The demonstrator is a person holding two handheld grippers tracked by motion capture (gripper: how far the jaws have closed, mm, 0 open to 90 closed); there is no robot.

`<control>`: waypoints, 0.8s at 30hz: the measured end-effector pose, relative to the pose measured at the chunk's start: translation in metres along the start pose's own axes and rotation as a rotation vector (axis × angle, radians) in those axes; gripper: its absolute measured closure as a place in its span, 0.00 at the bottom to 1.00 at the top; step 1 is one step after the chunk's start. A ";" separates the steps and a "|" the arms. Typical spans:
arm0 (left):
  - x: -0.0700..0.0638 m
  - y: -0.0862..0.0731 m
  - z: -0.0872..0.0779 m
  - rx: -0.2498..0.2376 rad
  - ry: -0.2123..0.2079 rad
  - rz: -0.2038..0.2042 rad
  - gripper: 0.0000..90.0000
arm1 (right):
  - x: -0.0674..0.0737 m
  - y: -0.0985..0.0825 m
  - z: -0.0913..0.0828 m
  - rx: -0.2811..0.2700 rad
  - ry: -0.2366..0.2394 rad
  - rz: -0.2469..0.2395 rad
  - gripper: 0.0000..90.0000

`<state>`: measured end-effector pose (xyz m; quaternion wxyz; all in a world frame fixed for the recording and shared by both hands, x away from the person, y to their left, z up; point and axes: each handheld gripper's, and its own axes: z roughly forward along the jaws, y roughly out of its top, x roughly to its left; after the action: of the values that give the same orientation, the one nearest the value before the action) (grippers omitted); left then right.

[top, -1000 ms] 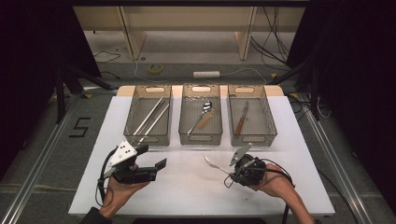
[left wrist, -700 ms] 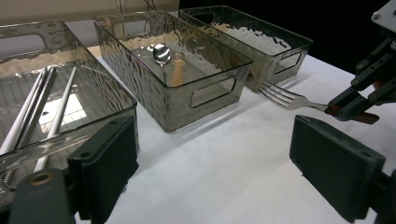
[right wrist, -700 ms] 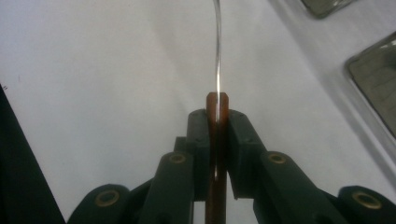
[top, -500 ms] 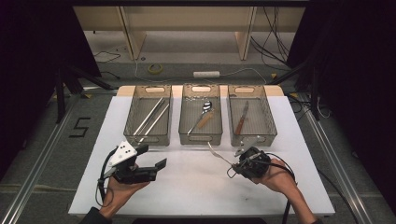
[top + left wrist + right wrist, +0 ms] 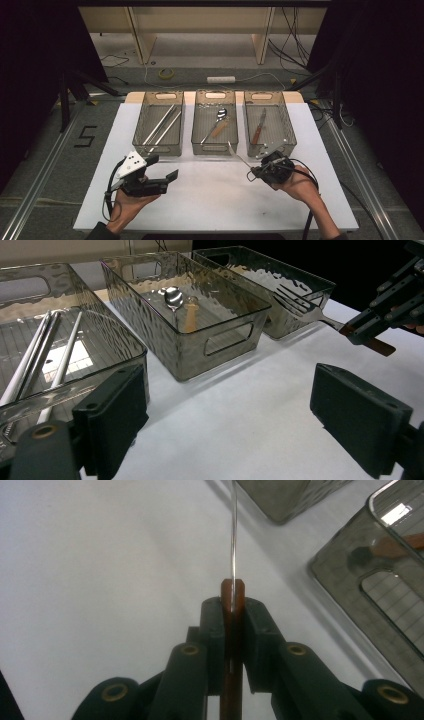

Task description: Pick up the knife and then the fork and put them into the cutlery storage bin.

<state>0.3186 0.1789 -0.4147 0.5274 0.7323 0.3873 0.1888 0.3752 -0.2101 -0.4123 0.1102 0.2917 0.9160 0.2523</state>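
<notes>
White table (image 5: 210,200), grey floor (image 5: 45,165), left claw (image 5: 167,167) released, right claw (image 5: 256,173) grasping fork (image 5: 239,156)

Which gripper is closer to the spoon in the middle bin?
The right gripper. It is just in front of the bins, right of the spoon, holding a fork. The left gripper sits farther back and left, open.

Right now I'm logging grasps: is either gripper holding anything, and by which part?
The right gripper is shut on a fork, clamped by its brown wooden handle, tines pointing away. The left gripper is open and holds nothing.
</notes>
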 end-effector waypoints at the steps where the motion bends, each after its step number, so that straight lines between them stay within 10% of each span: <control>1: 0.000 0.000 0.000 0.000 0.000 -0.001 0.16 | -0.001 0.000 0.000 -0.008 0.002 0.005 0.90; 24: 0.001 0.000 -0.001 -0.012 0.000 -0.011 0.16 | -0.028 0.013 -0.011 -0.104 -0.047 0.081 0.90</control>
<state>0.3188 0.1801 -0.4143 0.5325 0.7271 0.3901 0.1883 0.3999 -0.2220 -0.3947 0.1364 0.3284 0.8862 0.2968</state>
